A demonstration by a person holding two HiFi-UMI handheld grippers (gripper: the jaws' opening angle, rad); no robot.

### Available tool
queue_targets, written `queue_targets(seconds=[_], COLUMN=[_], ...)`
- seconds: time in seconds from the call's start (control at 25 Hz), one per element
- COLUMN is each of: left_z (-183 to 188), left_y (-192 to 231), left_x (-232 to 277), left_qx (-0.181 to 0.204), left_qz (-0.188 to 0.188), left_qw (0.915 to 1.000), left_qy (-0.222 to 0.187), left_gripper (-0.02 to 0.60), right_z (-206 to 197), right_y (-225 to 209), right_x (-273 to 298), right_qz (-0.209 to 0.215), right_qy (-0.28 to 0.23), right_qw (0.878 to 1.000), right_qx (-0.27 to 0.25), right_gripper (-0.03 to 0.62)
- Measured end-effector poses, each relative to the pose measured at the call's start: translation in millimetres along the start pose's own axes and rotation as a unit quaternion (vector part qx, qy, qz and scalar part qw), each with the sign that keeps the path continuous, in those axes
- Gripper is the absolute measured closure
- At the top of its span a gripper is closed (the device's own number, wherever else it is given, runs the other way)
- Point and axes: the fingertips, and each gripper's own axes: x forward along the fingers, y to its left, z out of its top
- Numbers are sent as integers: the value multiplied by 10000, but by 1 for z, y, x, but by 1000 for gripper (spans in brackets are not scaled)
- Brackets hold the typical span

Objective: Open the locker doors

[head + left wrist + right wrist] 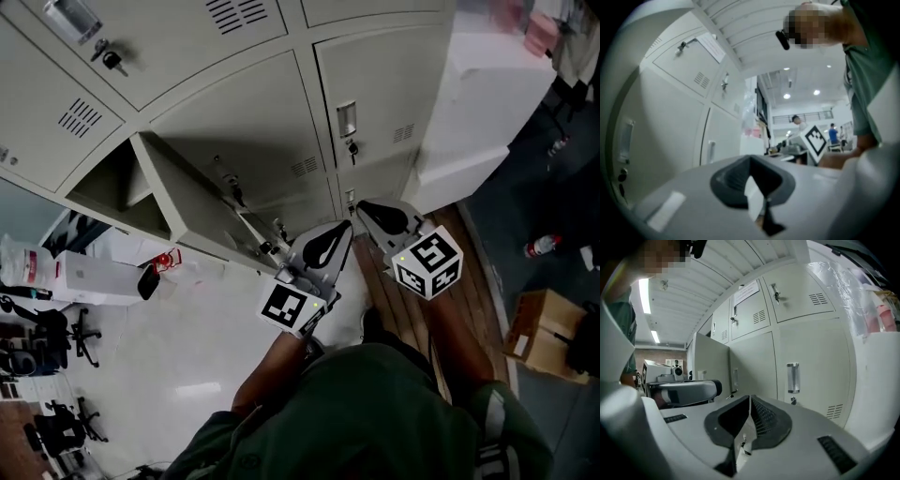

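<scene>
In the head view, the open locker door (192,202) stands nearly edge-on and screens most of its own compartment (108,183). The part showing left of the door lies in shadow, and nothing inside can be made out. The lockers (169,37) above the door are cut off by the top edge. Right of the door, the left claw (339,230) and right claw (364,208) show from above only, so their meeting faces are hidden there. The person's torso (375,412) covers the floor (187,356) below the door. In the right gripper view, the paper notice (746,290) above the door is too small to read. Plastic-wrapped things (876,310) far right of the door run off the edge. In the left gripper view, distant people (797,121) are only blurs.
</scene>
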Motion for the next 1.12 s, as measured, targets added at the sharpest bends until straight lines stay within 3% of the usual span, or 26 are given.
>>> queue_targets(seconds=[0.36, 0.6, 0.68, 0.84, 1.12], left_z=[10, 10, 6, -2, -10], left_y=[62, 103, 114, 127, 138], left_x=[61, 75, 79, 86, 97], left_qx=[488, 555, 555, 540, 565], left_qz=[848, 1338, 1442, 1581, 1671], left_qw=[9952, 9894, 9879, 9857, 9840], left_qy=[91, 132, 150, 212, 268], left_gripper=[594, 594, 594, 594, 594], right_z=[31, 51, 52, 49, 40], right_y=[-83, -111, -119, -131, -129], right_x=[33, 76, 88, 109, 132], right_qz=[108, 103, 26, -89, 14], right_qy=[-163, -296, -312, -273, -190], right_qw=[9996, 9991, 9990, 9991, 9990], right_qx=[-204, -298, -331, -309, -412], right_gripper=[582, 582, 579, 509, 499])
